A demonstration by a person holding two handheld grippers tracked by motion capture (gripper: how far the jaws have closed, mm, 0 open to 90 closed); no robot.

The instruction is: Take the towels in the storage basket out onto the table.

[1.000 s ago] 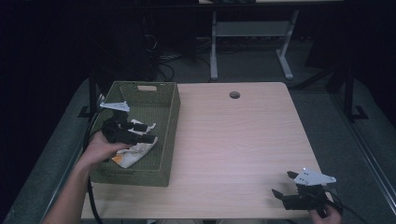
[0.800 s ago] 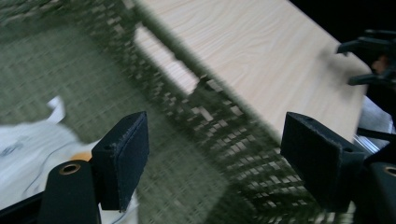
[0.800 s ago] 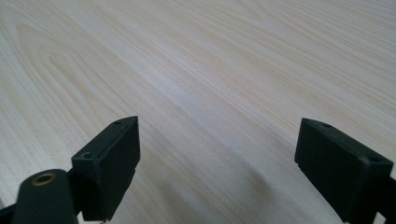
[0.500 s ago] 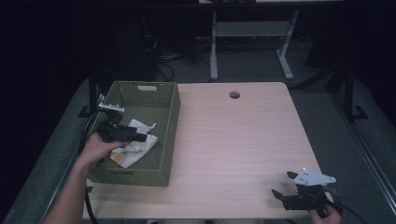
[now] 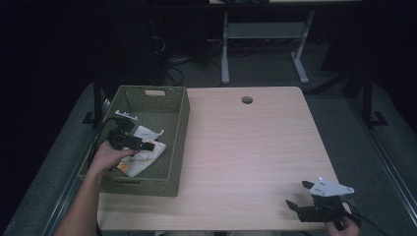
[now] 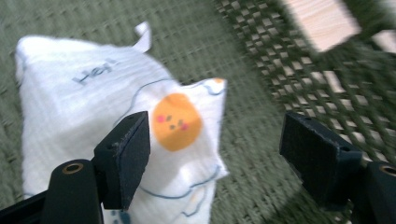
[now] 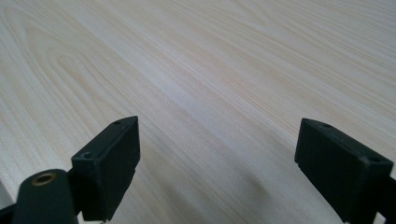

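A white cloth (image 5: pixel 143 132) printed with an orange face and the word "Hey!" lies crumpled on the floor of a green woven basket (image 5: pixel 180 140) at the table's left. My left gripper (image 5: pixel 153 146) hovers open just above it, jaws pointing right. In the left gripper view the cloth (image 6: pixel 88 102) lies under the left jaw, and nothing sits between the jaws of the gripper (image 6: pixel 215 140). My right gripper (image 5: pixel 298 194) rests open near the front right corner. The right gripper view has only bare wood between the jaws of that gripper (image 7: pixel 217 135).
The light wooden table (image 5: pixel 246 147) has a round cable hole (image 5: pixel 247 100) near its far edge. The basket's mesh wall (image 6: pixel 289 79) stands close beyond my left gripper. Dark floor, cables and a white desk frame (image 5: pixel 226 54) lie behind the table.
My left gripper has shifted slightly inside the basket, over the cloth. The right gripper has stayed where it was.
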